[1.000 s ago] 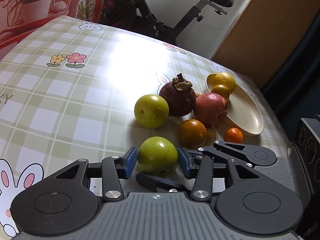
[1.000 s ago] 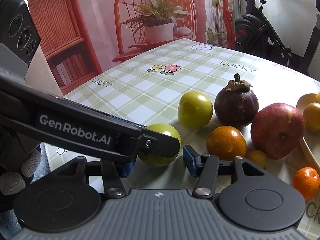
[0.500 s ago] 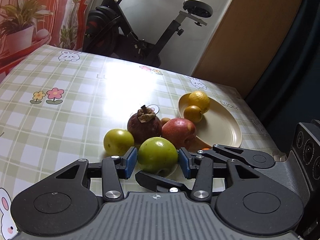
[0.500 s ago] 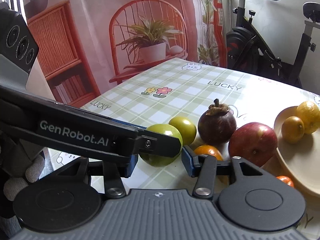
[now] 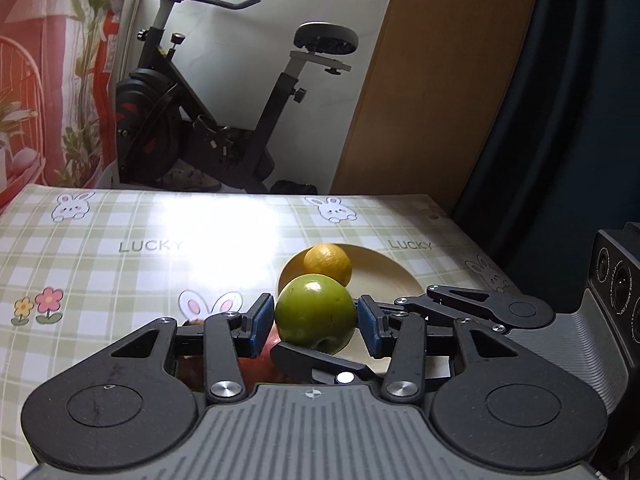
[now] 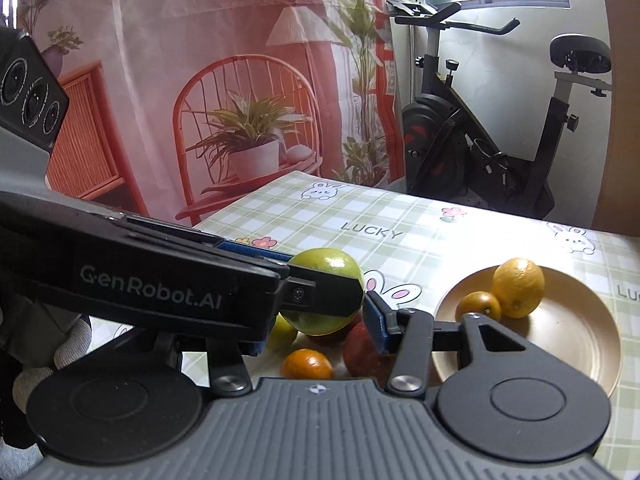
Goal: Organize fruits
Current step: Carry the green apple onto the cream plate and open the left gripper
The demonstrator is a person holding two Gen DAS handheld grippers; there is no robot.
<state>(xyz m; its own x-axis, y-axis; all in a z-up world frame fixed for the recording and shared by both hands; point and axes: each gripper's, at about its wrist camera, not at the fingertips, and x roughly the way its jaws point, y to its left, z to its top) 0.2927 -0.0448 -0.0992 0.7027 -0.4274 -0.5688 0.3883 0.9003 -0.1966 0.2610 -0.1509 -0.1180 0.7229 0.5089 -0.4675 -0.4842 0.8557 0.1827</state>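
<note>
The left tool (image 5: 316, 322) has its two blue pads pressed on the sides of a green apple (image 5: 315, 309), so it is partly closed and holds the apple up in the air above the counter (image 5: 120, 264). The right tool (image 6: 320, 314) is part open around the same green apple, crossing the left tool; its right pad sits just beside the apple, and its left pad is hidden behind the left tool's finger, so I cannot tell if it squeezes the fruit. Ahead of the left tool, just past the apple, a tan plate (image 5: 384, 268) lies on the counter with a yellow citrus fruit (image 5: 328, 261) on it. From the right tool, the plate is ahead and to the right, and a small brown-orange fruit (image 6: 479, 306) touches the yellow one there. Right under the right tool's fingers lie a small orange (image 6: 307, 364), a red apple (image 6: 362, 350) and a bit of another green fruit (image 6: 282, 330), close together. A gloved hand (image 6: 48, 356) holds the left tool. An exercise bike (image 5: 208, 112) stands behind the counter.
</note>
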